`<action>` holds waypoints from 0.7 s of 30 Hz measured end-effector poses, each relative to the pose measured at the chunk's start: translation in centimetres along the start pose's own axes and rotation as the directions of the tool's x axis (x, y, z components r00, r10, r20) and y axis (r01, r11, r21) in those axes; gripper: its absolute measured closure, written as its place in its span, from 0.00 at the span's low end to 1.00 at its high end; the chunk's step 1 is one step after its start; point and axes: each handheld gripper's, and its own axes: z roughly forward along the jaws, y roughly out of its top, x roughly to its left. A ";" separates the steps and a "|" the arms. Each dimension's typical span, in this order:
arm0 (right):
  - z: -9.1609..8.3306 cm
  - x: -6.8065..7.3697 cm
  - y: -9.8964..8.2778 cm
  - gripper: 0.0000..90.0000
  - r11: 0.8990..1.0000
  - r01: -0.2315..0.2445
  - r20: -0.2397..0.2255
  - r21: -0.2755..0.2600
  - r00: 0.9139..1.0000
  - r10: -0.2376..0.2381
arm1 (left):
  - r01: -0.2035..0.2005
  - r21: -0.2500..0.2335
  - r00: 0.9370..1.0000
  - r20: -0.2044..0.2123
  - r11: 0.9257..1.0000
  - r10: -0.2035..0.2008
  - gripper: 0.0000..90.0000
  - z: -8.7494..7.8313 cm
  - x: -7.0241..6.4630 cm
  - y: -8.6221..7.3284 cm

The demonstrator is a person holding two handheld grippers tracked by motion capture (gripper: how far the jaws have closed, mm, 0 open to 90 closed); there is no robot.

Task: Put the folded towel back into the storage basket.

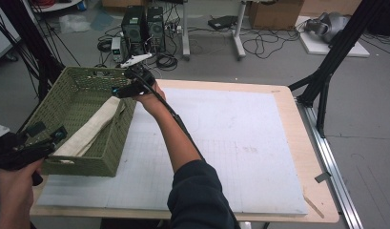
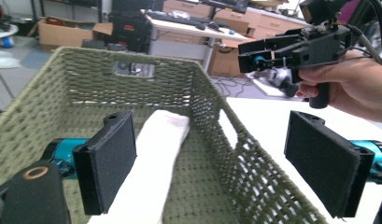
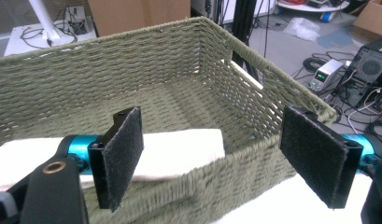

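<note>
A folded cloth (image 1: 90,128) lies in the green basket (image 1: 111,157) at the table's (image 1: 288,114) left edge. The left gripper (image 1: 48,137) hovers open at its near end. The right gripper (image 1: 120,90) is open over the basket's far right rim, holding nothing.

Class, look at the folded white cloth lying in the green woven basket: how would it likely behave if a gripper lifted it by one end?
The folded white cloth would probably droop, since it already bends where its end leans against the wall of the green woven basket. It looks light for its size, being thin fabric. Its folds may fall open, as nothing visibly holds them together.
</note>
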 end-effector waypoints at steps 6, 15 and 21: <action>-2.7 -0.2 -0.5 0.23 1.000 0.022 0.002 0.005 1.000 -0.022 | -0.005 -0.017 0.998 0.061 1.000 0.006 0.19 0.8 -1.0 0.2; -6.2 -1.1 -2.0 0.21 0.999 0.023 0.009 0.025 1.000 -0.023 | -0.009 -0.058 0.992 0.126 0.998 0.016 0.19 2.3 -2.2 0.2; -9.5 -2.1 -3.8 0.20 1.000 0.010 0.045 0.013 0.999 -0.011 | -0.026 -0.047 0.984 0.177 0.999 0.034 0.19 3.5 -3.5 0.2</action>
